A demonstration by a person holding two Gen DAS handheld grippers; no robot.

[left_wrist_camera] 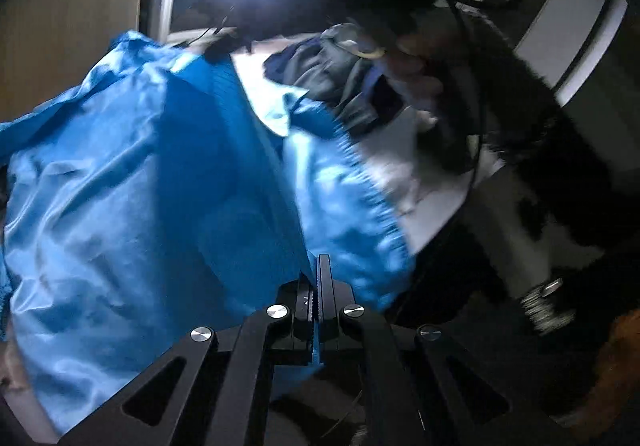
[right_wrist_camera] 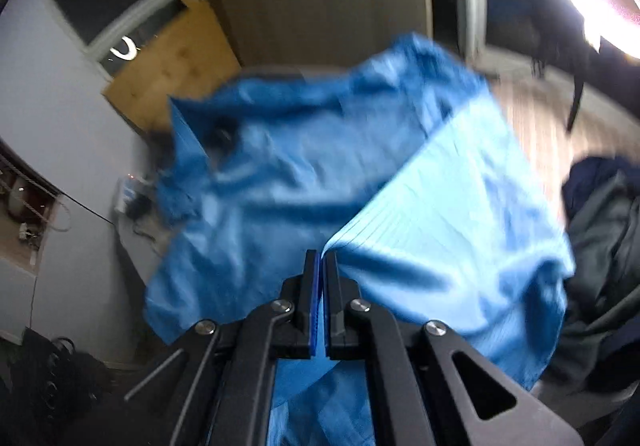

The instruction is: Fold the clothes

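Lifting the blue garment — left gripper and right gripper both clenched on its edge — which next probably needs spreading flat before the first fold.

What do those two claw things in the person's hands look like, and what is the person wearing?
Both the left gripper and the right gripper are matt black, with two flat parallel fingers on angled arms with cut-out slots, joined by round silver screws. A thin dark cable hangs near the person's fuzzy black sleeve.
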